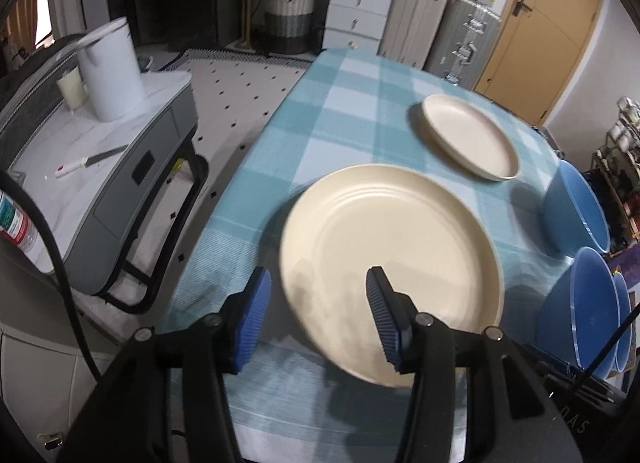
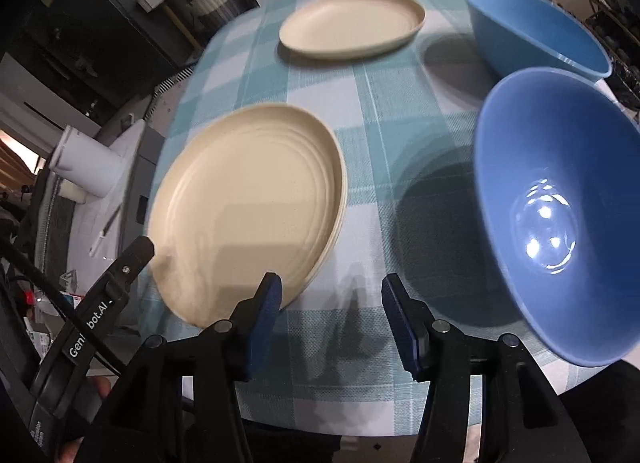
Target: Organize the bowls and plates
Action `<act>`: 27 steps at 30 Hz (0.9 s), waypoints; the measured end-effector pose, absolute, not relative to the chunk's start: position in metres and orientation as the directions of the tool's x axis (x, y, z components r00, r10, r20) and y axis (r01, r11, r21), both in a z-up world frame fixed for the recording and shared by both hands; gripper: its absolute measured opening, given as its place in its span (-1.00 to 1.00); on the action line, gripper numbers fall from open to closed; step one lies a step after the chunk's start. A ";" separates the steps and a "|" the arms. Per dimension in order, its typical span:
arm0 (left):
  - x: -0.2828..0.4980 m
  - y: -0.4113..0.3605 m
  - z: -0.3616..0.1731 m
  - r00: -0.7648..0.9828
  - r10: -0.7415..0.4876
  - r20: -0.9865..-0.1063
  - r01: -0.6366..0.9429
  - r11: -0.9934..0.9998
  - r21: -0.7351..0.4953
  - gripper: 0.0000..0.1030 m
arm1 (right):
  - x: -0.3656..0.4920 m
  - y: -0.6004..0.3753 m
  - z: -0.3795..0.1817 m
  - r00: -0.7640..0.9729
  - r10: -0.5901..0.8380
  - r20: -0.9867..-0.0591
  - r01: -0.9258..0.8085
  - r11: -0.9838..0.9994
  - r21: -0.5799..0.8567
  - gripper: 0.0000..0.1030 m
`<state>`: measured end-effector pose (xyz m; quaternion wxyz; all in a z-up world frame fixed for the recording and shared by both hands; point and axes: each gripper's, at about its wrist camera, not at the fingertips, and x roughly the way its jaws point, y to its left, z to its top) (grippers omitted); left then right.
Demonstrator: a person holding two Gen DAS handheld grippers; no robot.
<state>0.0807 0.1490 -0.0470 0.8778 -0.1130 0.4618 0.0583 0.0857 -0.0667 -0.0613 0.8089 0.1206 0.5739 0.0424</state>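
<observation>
A large cream plate (image 1: 396, 259) lies on the checked tablecloth (image 1: 340, 119) near the front; it also shows in the right wrist view (image 2: 248, 203), apparently atop another plate. A smaller cream plate (image 1: 468, 135) (image 2: 352, 23) lies farther back. Two blue bowls stand at the right: a near bowl (image 2: 560, 211) (image 1: 592, 307) and a far bowl (image 2: 532, 27) (image 1: 576, 203). My left gripper (image 1: 316, 287) is open, its jaws straddling the large plate's near-left rim, one finger (image 1: 380, 299) over the plate. My right gripper (image 2: 332, 291) is open and empty, between the large plate and the near bowl.
A grey side table (image 1: 104, 159) with a white container (image 1: 112, 71) and a knife (image 1: 92, 163) stands left of the table. Drawers (image 1: 356, 11), suitcases (image 1: 440, 23) and a door (image 1: 540, 23) are at the back. The table's left edge (image 1: 240, 167) drops to the floor.
</observation>
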 end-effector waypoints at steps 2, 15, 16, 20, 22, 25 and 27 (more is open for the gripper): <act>0.077 0.140 -0.040 0.585 -0.005 -0.811 -0.189 0.972 -0.142 -0.01 | 0.081 -0.073 -0.054 0.364 0.214 -0.907 0.065 0.965 0.254 0.08; 0.035 0.077 0.021 0.797 0.033 -0.603 -0.090 0.994 -0.065 0.83 | 0.051 -0.134 0.002 0.570 0.251 -0.782 -0.015 0.955 0.295 0.63; 0.034 0.077 0.024 0.805 0.009 -0.593 -0.072 0.994 -0.083 0.83 | 0.050 -0.137 0.004 0.575 0.259 -0.776 -0.021 0.953 0.302 0.63; 0.031 0.079 0.030 0.813 -0.025 -0.581 -0.066 0.989 -0.135 0.88 | 0.042 -0.149 0.013 0.621 0.265 -0.738 -0.049 0.952 0.301 0.64; 0.027 0.080 0.032 0.823 -0.027 -0.567 -0.071 0.986 -0.149 0.92 | 0.037 -0.154 0.017 0.655 0.259 -0.710 -0.060 0.954 0.293 0.65; 0.021 0.080 0.033 0.851 -0.009 -0.525 -0.077 0.987 -0.142 1.00 | 0.027 -0.163 0.024 0.715 0.244 -0.656 -0.080 0.960 0.270 0.77; 0.018 0.077 0.034 0.871 0.005 -0.491 -0.082 0.987 -0.136 1.00 | 0.017 -0.170 0.030 0.771 0.233 -0.592 -0.108 0.965 0.239 0.92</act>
